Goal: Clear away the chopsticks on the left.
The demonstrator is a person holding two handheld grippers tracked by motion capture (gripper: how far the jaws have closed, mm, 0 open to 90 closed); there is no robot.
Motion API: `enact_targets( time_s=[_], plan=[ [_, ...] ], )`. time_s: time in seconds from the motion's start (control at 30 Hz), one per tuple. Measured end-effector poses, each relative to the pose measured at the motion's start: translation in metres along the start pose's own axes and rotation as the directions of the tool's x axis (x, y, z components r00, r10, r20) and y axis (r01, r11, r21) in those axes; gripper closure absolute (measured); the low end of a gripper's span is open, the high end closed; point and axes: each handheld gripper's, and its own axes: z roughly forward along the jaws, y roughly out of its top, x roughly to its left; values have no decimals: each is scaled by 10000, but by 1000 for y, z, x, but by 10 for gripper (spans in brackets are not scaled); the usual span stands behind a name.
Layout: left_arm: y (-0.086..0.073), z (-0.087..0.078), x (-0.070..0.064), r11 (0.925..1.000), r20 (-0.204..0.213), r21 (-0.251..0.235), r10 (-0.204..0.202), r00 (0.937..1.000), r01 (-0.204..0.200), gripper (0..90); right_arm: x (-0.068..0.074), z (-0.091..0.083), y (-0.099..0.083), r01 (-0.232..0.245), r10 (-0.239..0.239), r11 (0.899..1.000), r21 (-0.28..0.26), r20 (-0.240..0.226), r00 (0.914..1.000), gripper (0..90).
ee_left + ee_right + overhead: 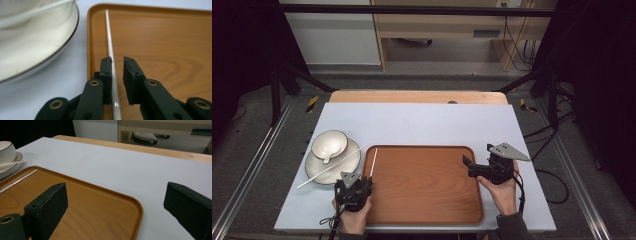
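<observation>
L gripper (357, 186) sits at the near-left corner of the wooden tray (427, 200), jaws only partly spread w/ a white chopstick (111, 57) running between them; in the left gripper view the stick lies against the inner face of the left-hand jaw, a gap shows to the other jaw, so not clamped tight as far as can be seen. That chopstick lies along the tray's left edge, inside the rim, far tip pointing away from the person. 2nd chopstick (329, 167) rests slanted across the plate (319, 167), just left of the tray, near end hanging off onto the grey tabletop (422, 122). Bowl (329, 144) w/ dark rim stands on the plate, spoon handle inside it. R gripper (468, 165) hovers over the tray's right edge, jaws spread wide, nothing between them; right gripper view shows tray corner and bare tabletop betw. the jaws. Tray middle bare.
</observation>
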Motion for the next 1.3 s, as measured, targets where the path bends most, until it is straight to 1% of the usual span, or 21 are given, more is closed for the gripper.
enact_targets(
  time_s=[0.1,0.17,0.23,0.27,0.33,0.4,0.47,0.5,0.57,0.63,0.7,0.77,0.8,0.83,0.87,0.93,0.97,1.1,1.13,1.27,1.3],
  plan=[
    [9,-8,3,9998,592,-172,96,9982,-86,718,0,-1,1,-15,15,10000,-57,-34,10000,56],
    [17,-14,4,9989,1009,-309,394,9941,-365,644,0,-2,1,-39,39,9999,-105,-8,10000,56],
    [26,-19,3,9961,1383,-598,723,9877,-646,618,-1,-2,1,-58,57,9999,-135,-12,10000,56],
    [30,-21,3,9946,1582,-631,911,9832,-820,561,-1,-3,1,-101,101,9998,-149,4,9999,56],
    [38,-25,3,9879,1954,-843,1445,9700,-1302,537,-1,-3,1,-139,139,9998,-157,-2,9999,56],
    [46,-28,4,9832,2498,-959,1746,9524,-1551,487,-1,-3,1,-125,126,9998,-162,19,9999,56],
    [54,-30,5,9770,2697,-1013,2083,9401,-1874,438,-1,-3,1,-162,162,9997,-157,9,9999,56],
    [58,-31,5,9706,2681,-1056,2373,9337,-2164,438,-1,-3,1,-162,162,9997,-157,9,9999,56],
    [66,-34,6,9559,2793,-1133,2924,9146,-2710,391,-1,-3,1,-107,108,9999,-122,18,9999,56],
    [73,-37,8,9485,3005,-1148,3164,8998,-2952,353,-1,-3,1,-97,97,9999,-122,32,9999,56],
    [79,-39,14,9468,3361,-1258,3216,8852,-2963,331,-1,-3,1,-166,166,9997,-158,3,9999,56],
    [81,-40,20,9463,3484,-1180,3234,8798,-3010,308,-2,-3,1,-156,156,9998,-152,3,9999,56],
    [81,-41,22,9431,3364,-1091,3325,8811,-3142,293,-2,-3,1,-121,121,9998,-140,14,9999,56],
    [79,-42,26,9351,3197,-1083,3542,8788,-3375,286,-2,-3,1,-122,123,9998,-126,35,9999,56],
    [78,-43,30,9270,3159,-1076,3746,8717,-3593,282,-2,-2,1,-136,137,9998,-125,45,9999,57],
    [74,-44,37,9257,3370,-1098,3772,8626,-3619,265,-2,-2,0,-110,111,9999,-83,64,9999,56],
    [71,-44,42,9285,3493,-1086,3700,8608,-3550,261,-2,-2,0,-114,115,9999,-83,69,9999,56],
    [63,-44,58,9238,3291,-924,3805,8642,-3716,222,-1,-1,0,-106,106,9999,-78,57,9999,56],
    [60,-45,62,9220,3320,-877,3840,8616,-3771,216,-1,-1,0,-98,99,9999,-76,46,9999,56],
    [48,-45,79,9210,3325,-667,3832,8617,-3838,211,-1,-1,0,-131,131,9999,-75,17,9999,56],
    [46,-45,83,9186,3330,-604,3875,8596,-3907,212,-1,-1,0,-124,125,9999,-71,23,9999,56]
  ],
)
